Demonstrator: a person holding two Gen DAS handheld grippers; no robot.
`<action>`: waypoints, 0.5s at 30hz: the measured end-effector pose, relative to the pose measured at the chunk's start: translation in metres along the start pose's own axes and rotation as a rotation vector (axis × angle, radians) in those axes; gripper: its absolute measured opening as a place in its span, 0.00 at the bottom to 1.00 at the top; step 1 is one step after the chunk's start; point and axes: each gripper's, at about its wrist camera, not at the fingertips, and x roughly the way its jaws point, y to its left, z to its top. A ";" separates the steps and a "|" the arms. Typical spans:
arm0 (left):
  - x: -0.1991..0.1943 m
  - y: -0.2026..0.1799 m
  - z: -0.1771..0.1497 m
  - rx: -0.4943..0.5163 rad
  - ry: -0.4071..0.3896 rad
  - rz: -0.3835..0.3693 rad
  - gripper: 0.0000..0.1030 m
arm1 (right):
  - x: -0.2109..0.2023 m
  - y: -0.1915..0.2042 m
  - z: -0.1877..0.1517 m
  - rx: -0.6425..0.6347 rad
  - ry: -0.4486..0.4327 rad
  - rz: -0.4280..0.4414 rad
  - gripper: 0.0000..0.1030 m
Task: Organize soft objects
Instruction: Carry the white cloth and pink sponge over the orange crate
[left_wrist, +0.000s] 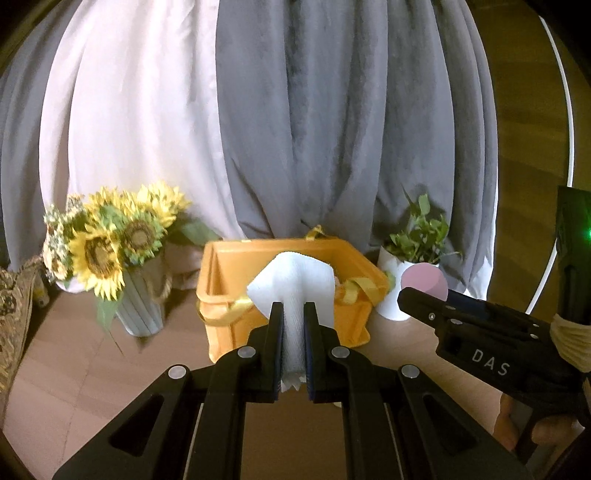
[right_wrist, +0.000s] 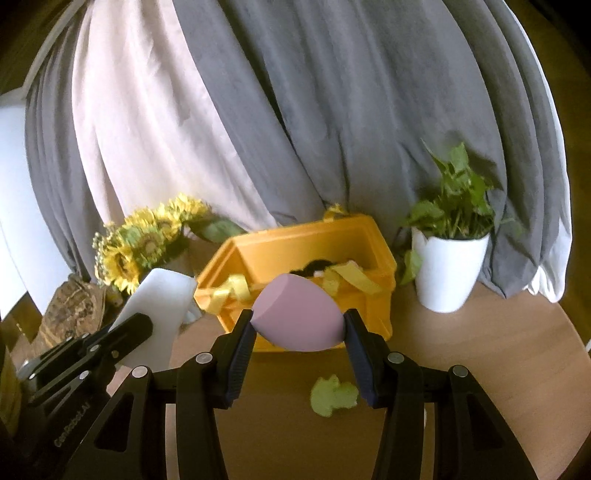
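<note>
My left gripper (left_wrist: 293, 310) is shut on a white folded cloth (left_wrist: 291, 284), held up in front of the orange bin (left_wrist: 221, 291). My right gripper (right_wrist: 299, 319) is shut on a pink egg-shaped sponge (right_wrist: 295, 317), just short of the orange bin (right_wrist: 369, 236). The bin holds yellow ribbon (right_wrist: 351, 277) and a dark item. In the left wrist view the right gripper (left_wrist: 406, 295) shows at right with the pink sponge (left_wrist: 424, 280). In the right wrist view the left gripper (right_wrist: 144, 325) shows at lower left with the white cloth (right_wrist: 159, 310). A small green soft piece (right_wrist: 332, 397) lies on the table near me.
A sunflower bouquet in a vase (left_wrist: 110, 247) stands left of the bin. A white pot with a green plant (right_wrist: 448, 266) stands right of it. Grey and white curtains (left_wrist: 314, 110) hang behind. The wooden table (right_wrist: 498, 350) has a rounded edge at right.
</note>
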 end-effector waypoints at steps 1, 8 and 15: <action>0.000 0.002 0.002 0.001 -0.003 0.000 0.11 | 0.000 0.002 0.002 -0.001 -0.008 0.001 0.48; 0.004 0.015 0.017 0.014 -0.039 0.000 0.11 | 0.008 0.016 0.015 -0.004 -0.041 0.000 0.48; 0.012 0.026 0.034 0.027 -0.077 0.001 0.11 | 0.016 0.025 0.030 -0.016 -0.077 -0.002 0.48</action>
